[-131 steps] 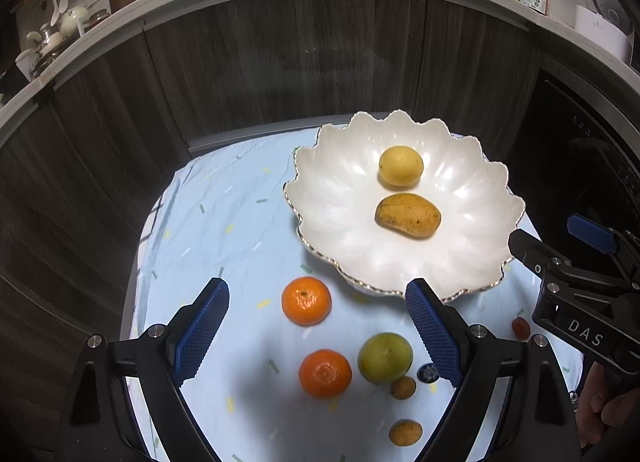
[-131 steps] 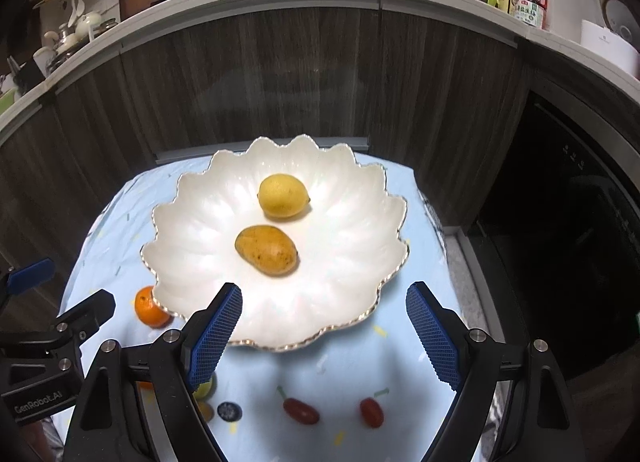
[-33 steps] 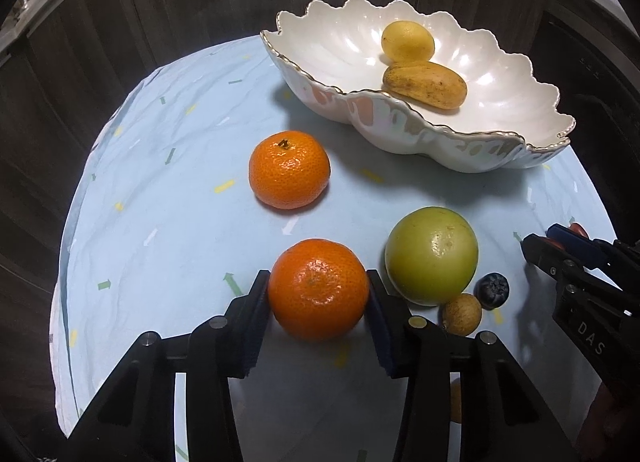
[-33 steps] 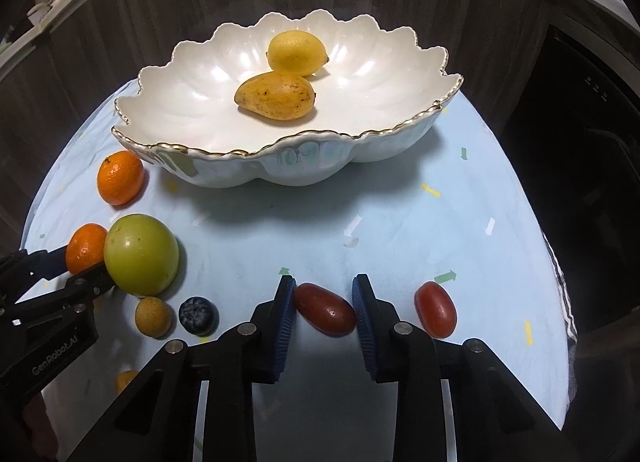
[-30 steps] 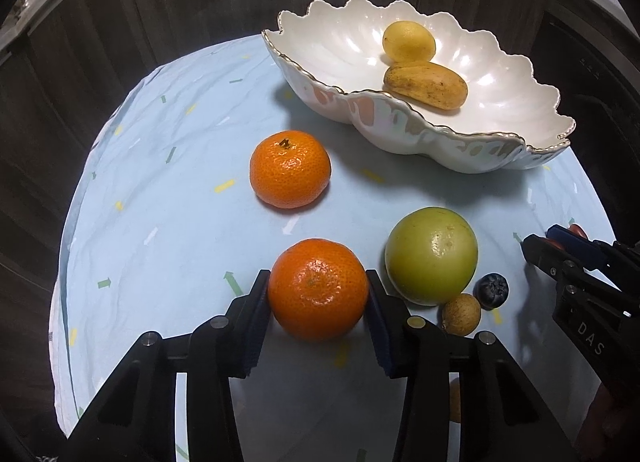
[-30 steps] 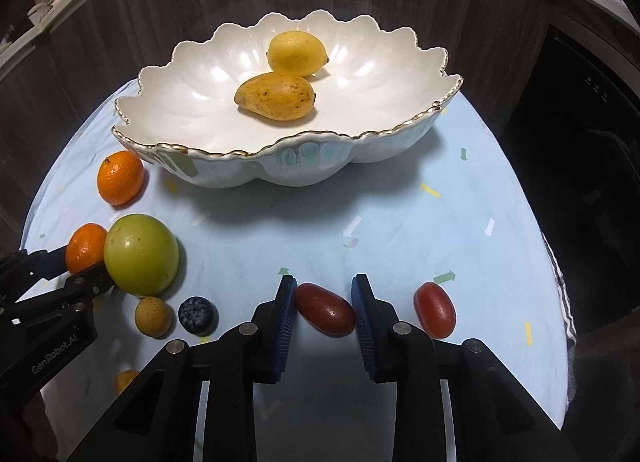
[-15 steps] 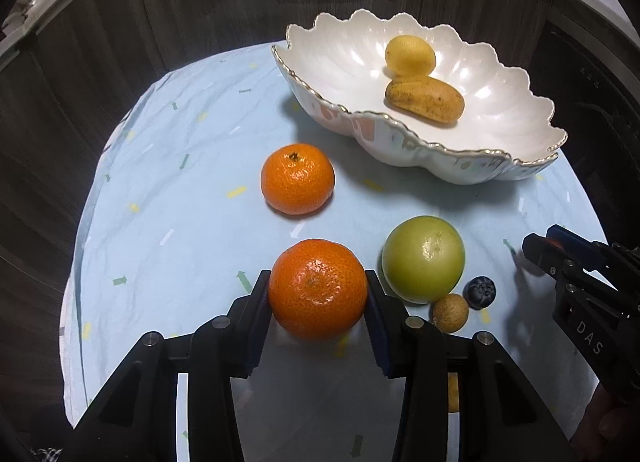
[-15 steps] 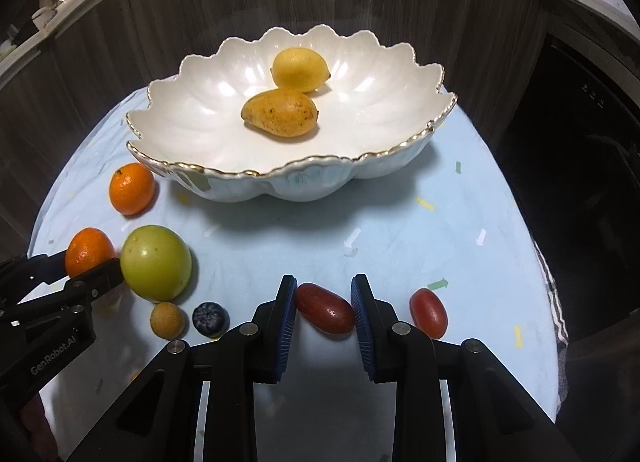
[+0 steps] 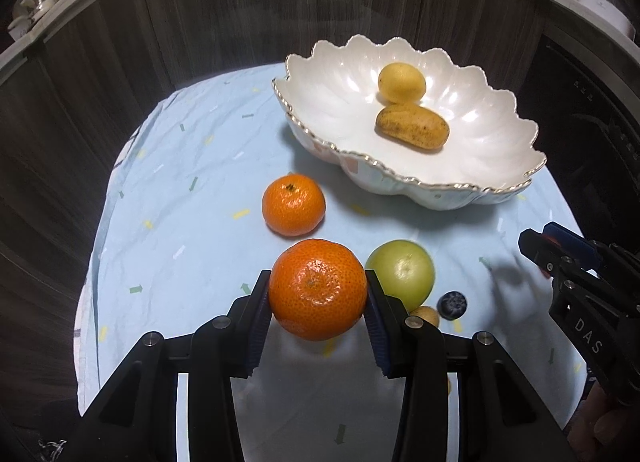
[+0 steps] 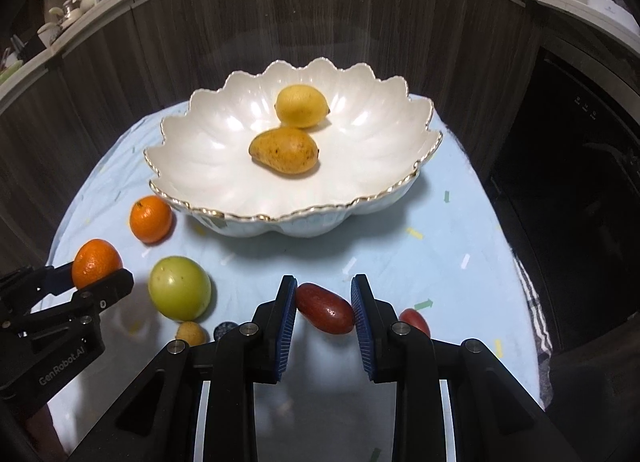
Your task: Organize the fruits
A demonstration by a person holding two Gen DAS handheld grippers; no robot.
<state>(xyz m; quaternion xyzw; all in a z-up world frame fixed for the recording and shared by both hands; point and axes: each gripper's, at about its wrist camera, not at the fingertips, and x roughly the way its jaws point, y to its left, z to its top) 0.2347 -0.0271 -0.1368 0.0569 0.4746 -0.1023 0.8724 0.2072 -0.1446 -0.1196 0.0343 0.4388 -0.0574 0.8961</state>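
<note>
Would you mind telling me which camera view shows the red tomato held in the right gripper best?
The right wrist view: the red tomato sits centred between the right gripper pads, fully visible. The left wrist view shows only a sliver of red behind that gripper's fingers.

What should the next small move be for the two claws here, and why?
Probably carry both fruits over the white bowl and release them there. The left claw is shut on a tangerine, the right claw on a red tomato, and both fruits look clear of the blue cloth. The bowl already holds a lemon and a mango, with room beside them.
</note>
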